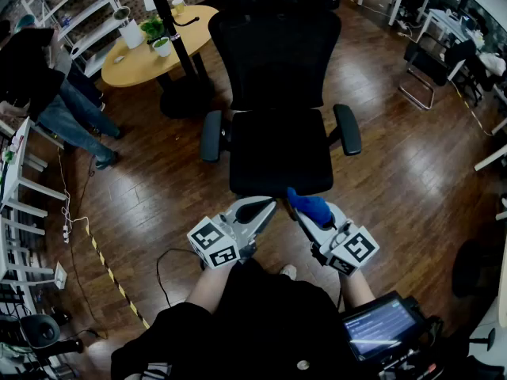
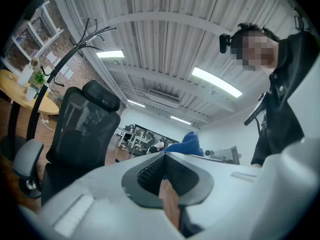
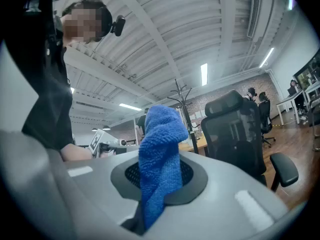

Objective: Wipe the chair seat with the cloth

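A black office chair stands in front of me, its seat (image 1: 281,153) bare and dark. Just short of the seat's front edge, my right gripper (image 1: 301,210) is shut on a blue cloth (image 1: 310,205). In the right gripper view the cloth (image 3: 160,144) sticks up from between the shut jaws, with the chair (image 3: 235,129) to the right. My left gripper (image 1: 264,206) hangs beside it, shut and empty. In the left gripper view its pads (image 2: 150,171) meet at the tips, the cloth (image 2: 190,143) shows just beyond, and the chair (image 2: 82,126) is at the left.
A round wooden table (image 1: 142,54) with potted plants and a coat-stand pole (image 1: 170,22) stand behind the chair's left. A person (image 1: 47,85) is at the far left by white shelves. Yellow-black tape (image 1: 107,264) and a cable cross the wooden floor. A second chair (image 1: 428,62) stands far right.
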Available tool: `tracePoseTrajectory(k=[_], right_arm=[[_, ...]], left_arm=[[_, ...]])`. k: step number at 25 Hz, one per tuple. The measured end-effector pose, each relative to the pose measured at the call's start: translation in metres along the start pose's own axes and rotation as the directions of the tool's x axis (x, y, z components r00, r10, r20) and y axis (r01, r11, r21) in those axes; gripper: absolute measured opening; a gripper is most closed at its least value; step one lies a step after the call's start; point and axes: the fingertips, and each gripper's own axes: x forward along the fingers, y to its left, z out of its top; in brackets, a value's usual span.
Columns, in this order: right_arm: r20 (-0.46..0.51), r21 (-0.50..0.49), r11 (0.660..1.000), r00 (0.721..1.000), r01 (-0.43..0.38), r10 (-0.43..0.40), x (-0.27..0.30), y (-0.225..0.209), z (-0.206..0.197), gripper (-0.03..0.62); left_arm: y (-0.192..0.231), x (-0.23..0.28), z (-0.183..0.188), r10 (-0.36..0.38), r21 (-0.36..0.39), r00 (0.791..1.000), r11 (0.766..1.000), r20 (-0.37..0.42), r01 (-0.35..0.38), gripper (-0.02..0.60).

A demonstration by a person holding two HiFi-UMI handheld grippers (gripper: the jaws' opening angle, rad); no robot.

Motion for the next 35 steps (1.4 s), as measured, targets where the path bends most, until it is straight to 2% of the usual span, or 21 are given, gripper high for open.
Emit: tracePoseTrajectory(k=[6,13,17,22,26,29,32,35], right_arm=[[0.002,-0.007,1.0,1.0,-0.023,0.023,0.035,-0.042,0.003,0.034],[-0.041,-0.027,1.0,0.999,0.002,-0.003,0.116,-0.116,-0.003,0.034],[-0.104,-0.012,0.997,0.992,0.072,-0.073,0.164,-0.166,-0.005,0.034],[-0.13,0.017,0.991,0.983,0.13,-0.127,0.201,-0.211,-0.002,0.034],[-0.21,0.036,0.987,0.966,0.158,-0.147,0.223,-0.258,-0.024,0.034],[-0.26,0.043,0.988,0.957,0.147,-0.131,0.256,-0.308,-0.054,0.034],[-0.335,0.057,0.991,0.938,0.12,-0.094,0.295,-0.367,-0.109,0.034],[-0.425,0.058,0.993,0.903,0.1,-0.066,0.331,-0.419,-0.182,0.034]], left_arm=[[0.049,0.018,0.018,0.028,0.016,0.999,0.999,0.027,-0.028,0.005],[0.151,0.043,0.038,0.02,0.011,0.999,1.0,0.041,-0.02,0.005],[0.215,0.056,0.049,0.001,-0.047,0.998,0.999,0.058,0.002,0.005],[0.271,0.067,0.048,0.03,-0.121,0.999,0.992,0.014,-0.028,0.005],[0.299,0.074,0.041,0.089,-0.184,0.996,0.979,-0.017,-0.09,0.005],[0.331,0.077,0.038,0.166,-0.215,0.986,0.962,-0.026,-0.167,0.005],[0.37,0.075,0.026,0.253,-0.249,0.967,0.935,-0.035,-0.253,0.005],[0.4,0.071,0.009,0.311,-0.277,0.949,0.909,-0.046,-0.312,0.005]])
